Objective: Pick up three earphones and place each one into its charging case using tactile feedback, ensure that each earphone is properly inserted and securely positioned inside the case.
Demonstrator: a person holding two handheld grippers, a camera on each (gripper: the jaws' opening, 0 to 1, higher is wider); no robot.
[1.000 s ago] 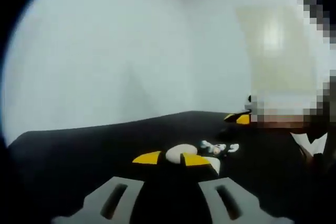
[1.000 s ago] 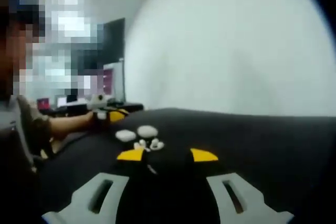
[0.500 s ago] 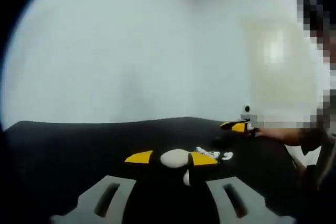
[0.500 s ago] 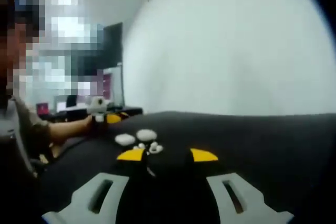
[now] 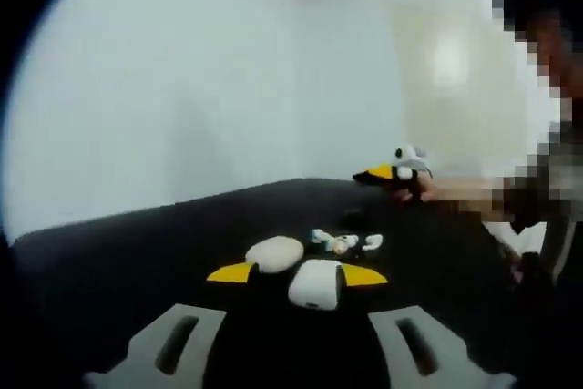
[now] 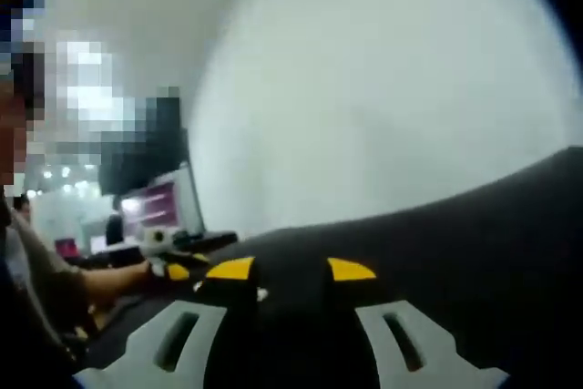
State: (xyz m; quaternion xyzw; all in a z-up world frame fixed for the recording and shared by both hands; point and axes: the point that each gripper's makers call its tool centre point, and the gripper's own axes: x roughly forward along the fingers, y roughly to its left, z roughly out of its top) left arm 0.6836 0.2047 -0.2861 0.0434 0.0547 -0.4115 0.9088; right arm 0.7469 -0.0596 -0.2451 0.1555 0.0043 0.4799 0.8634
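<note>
Just ahead of the left tongs (image 5: 296,273), spread open and empty, two white charging cases (image 5: 315,283) lie on the black tabletop (image 5: 137,243): one between the yellow tips, one nearer the left tip. Beyond them sit perhaps three small earphones (image 5: 344,242), blurred. The right tongs (image 6: 290,270) are open, holding nothing.

A black table (image 5: 137,243) stands before a plain white wall (image 5: 182,88). In the right gripper view, a screen with pink glow (image 6: 155,207) stands far at the left, perhaps a monitor; it is blurred.
</note>
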